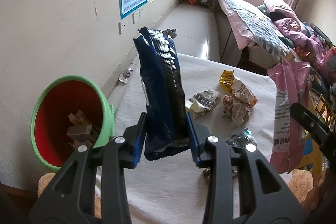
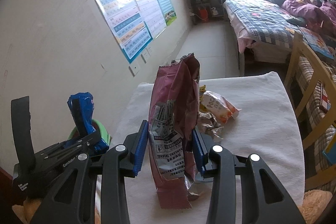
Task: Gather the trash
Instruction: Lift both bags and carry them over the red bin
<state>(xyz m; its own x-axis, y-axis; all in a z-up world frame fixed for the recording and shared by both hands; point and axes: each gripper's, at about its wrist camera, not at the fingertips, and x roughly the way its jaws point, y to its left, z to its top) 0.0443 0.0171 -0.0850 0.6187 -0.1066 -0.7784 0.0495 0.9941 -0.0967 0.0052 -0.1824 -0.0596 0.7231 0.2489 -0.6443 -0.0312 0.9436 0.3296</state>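
1. Left gripper (image 1: 166, 140): jaws part-closed and clamped on the blue wrapper (image 1: 161, 93). Both blue pads press its lower body; its serrated bottom seam hangs below the pads and its torn top stands upright well above them.

2. Right gripper (image 2: 169, 144): jaws part-closed and clamped on the pink wrapper (image 2: 174, 119). The pads bear on its lower half, at the printed barcode panel; its crumpled top rises above them and its bottom seam hangs below, near the cloth.

3. Handling, judged: both wrappers appear to be empty film, so very light, soft and easily crushed. The glossy surface is likely slippery. The present hold across the flattened body looks adequate; a grip at a bare edge would risk the film sliding out. Neither is fragile.

4. Bin (image 1: 69, 119): green rim, red inside, left of and below the left fingers, tilted in that view with its mouth toward the camera. It holds several brown and tan scraps at the bottom; it is far from full. In the right view only a part of its rim shows, behind the left gripper.

5. Beyond the fingers, on the white cloth (image 1: 168, 182): a grey crumpled wrapper (image 1: 202, 102) just past the left gripper's right pad, a crumpled paper wad (image 1: 236, 110) beside it, and a yellow-and-white packet (image 1: 237, 85) farther out. A small shiny scrap (image 1: 243, 136) lies right of the pad.

6. Uncollected paper (image 1: 126, 75) lies on the floor by the wall, beyond the bin.
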